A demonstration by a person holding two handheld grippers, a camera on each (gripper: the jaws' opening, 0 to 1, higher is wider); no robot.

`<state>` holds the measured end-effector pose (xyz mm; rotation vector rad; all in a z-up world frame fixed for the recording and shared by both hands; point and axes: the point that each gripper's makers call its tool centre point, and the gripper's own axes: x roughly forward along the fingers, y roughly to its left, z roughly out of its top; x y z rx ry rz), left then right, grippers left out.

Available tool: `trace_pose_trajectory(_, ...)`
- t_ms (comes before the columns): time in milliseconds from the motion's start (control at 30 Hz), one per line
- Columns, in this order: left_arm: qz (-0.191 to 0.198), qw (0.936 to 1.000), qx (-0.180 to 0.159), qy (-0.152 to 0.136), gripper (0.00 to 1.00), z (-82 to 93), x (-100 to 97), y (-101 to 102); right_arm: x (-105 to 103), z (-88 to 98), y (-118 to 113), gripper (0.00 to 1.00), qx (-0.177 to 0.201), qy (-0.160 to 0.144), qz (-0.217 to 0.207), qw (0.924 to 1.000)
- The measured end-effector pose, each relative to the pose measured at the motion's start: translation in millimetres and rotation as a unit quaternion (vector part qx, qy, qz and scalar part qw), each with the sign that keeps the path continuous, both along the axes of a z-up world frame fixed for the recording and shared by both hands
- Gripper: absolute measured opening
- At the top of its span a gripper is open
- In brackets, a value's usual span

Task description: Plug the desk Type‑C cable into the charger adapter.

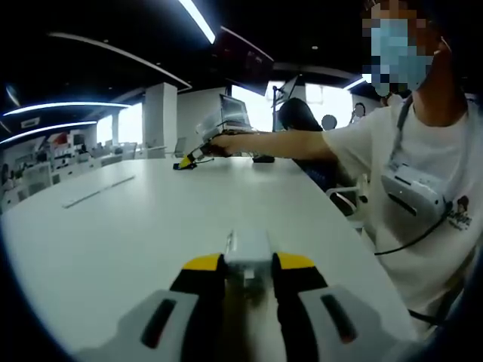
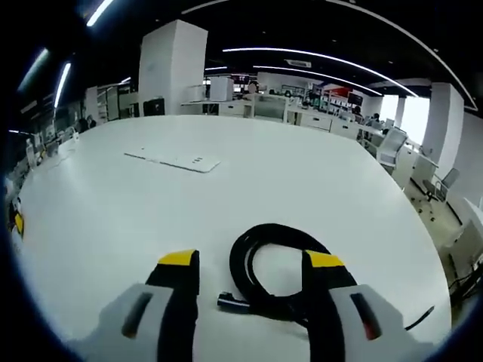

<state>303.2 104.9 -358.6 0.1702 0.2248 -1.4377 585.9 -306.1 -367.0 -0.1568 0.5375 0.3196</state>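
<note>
So I've got the charger adapter (image 1: 248,253) pinched between the jaws of my left gripper (image 1: 248,265), sitting low over the white table (image 1: 136,226). My right gripper (image 2: 251,280) is spread wide, hovering over the coiled black Type-C cable (image 2: 270,271) with its plug end (image 2: 229,303) lying between the jaws. Looks like the cable pickup step: I'd drop down, close near the plug, then line it up with the adapter's port.

Left gripper view looks low along the table (image 1: 136,226) toward the person (image 1: 423,151). Right gripper view faces, seemingly, the opposite way, sharing that table (image 2: 317,181).
</note>
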Motion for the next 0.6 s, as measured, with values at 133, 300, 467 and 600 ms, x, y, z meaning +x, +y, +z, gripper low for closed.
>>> trace_pose_trajectory(133, 0.000, 1.0000, 0.001, -0.001, 0.25, -0.2, 0.0, -1, 3, -2.0, 2, 0.47, -0.001, 0.004, 0.003, 1.0000)
trace_pose_trajectory(300, 0.000, 1.0000, 0.003, -0.002, 0.25, -0.8, -0.1, -1, 3, -8.5, -1, 0.41, -0.003, 0.014, -0.005, 0.9999)
trace_pose_trajectory(467, -0.001, 1.0000, 0.004, -0.002, 0.25, -1.6, -0.5, -1, 3, -10.4, -2, 0.36, -0.001, 0.014, -0.011, 0.9998)
trace_pose_trajectory(600, 0.000, 1.0000, 0.005, -0.003, 0.25, -1.7, 0.2, 0, 3, -10.4, -4, 0.30, -0.007, 0.012, -0.009, 0.9999)
